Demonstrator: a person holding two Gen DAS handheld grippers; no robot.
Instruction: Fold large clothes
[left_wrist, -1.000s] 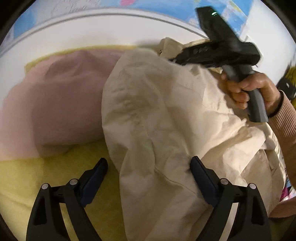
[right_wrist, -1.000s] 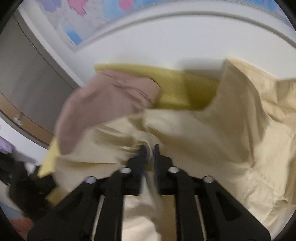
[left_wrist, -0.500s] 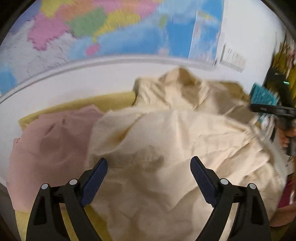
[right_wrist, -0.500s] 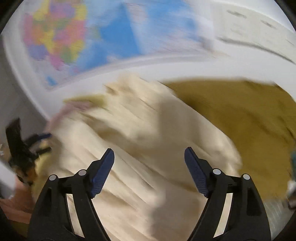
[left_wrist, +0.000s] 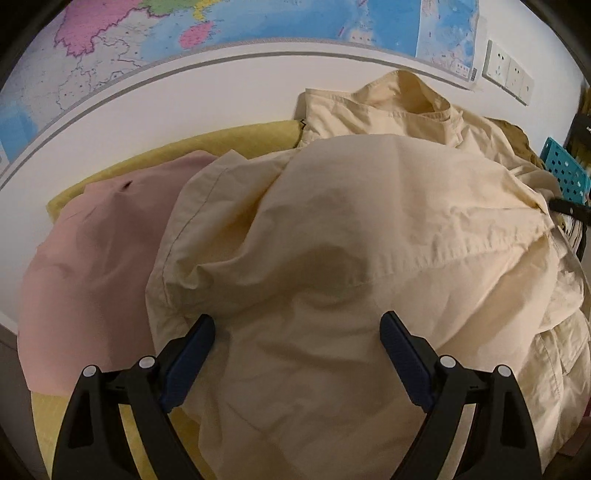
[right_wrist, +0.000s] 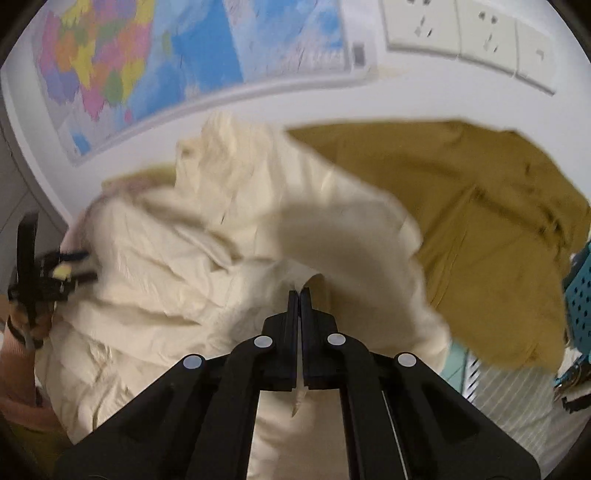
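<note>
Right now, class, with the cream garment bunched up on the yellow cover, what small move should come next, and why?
Probably draw the right gripper outward to pull the fold flat. It has just closed on a pinch of the cream garment, which is still heaped and creased, partly over the pink garment. The left gripper hangs open above the cloth, free to pin it down.

Yellow-covered surface (left_wrist: 236, 138) under cream (left_wrist: 332, 229), pink garments (left_wrist: 92, 240)

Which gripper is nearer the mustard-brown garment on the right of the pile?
Right. The right gripper, shut on the cream shirt, sits just beside the mustard-brown garment; the left gripper hovers open across the shirt, by the pink garment.
</note>
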